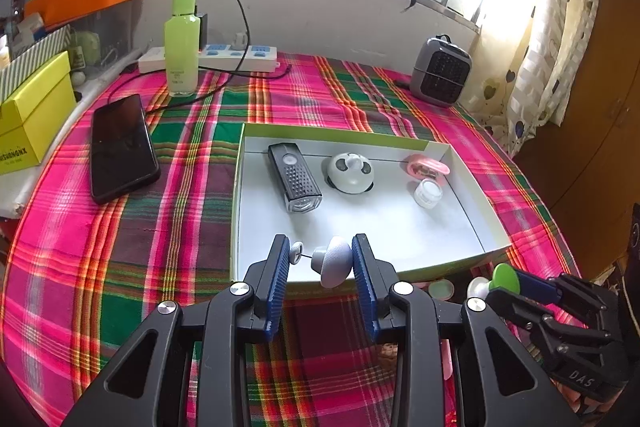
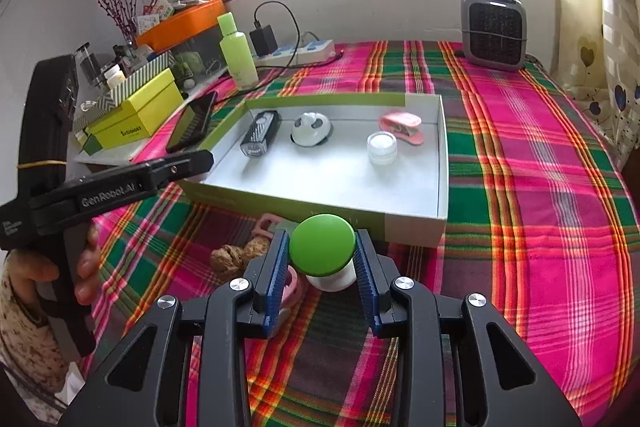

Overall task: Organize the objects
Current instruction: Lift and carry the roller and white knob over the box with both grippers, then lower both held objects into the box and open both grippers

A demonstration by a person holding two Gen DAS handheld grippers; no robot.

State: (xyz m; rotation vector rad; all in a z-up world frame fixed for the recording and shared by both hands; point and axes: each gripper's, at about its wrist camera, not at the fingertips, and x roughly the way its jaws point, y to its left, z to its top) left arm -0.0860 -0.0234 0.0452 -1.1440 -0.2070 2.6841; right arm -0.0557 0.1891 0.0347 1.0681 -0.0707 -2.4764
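Table draped in a pink, green and orange plaid cloth point(image 2: 540, 155), carrying a shallow white box tray point(image 1: 400, 227) with green outer walls, lying near the middle. Left gripper point(image 1: 320, 261) hovering over the tray's near edge, its blue ribbed pads clamping a grey mushroom-shaped piece point(image 1: 334, 261), with a small white knob point(image 1: 297, 251) sitting on a thin stem beside the left pad. Right gripper point(image 2: 322, 257) pointing down at the cloth just outside the tray's near wall, its pads pressing on both sides of a green-capped mushroom piece point(image 2: 322, 245) with a white base. Tray contents lying along its far edge: black bike light point(image 1: 294, 177) toward the far left corner, white-and-black panda-faced round item point(image 1: 349, 173) beside it, pink clip-like item point(image 1: 427, 167) toward the far right corner, and a small clear jar with white lid point(image 1: 428, 193) just in front of the pink item. Loose items waiting on the cloth before the tray's near wall: two walnuts point(image 2: 240, 255) and a pink object point(image 2: 267, 223), partly hidden. Black phone point(image 1: 120, 147) lying left of the tray; green bottle point(image 1: 182, 39), white power strip point(image 1: 236, 57) and grey heater point(image 1: 440, 71) standing along the table's far edge. A hand point(image 2: 52, 275) gripping the left gripper's handle.
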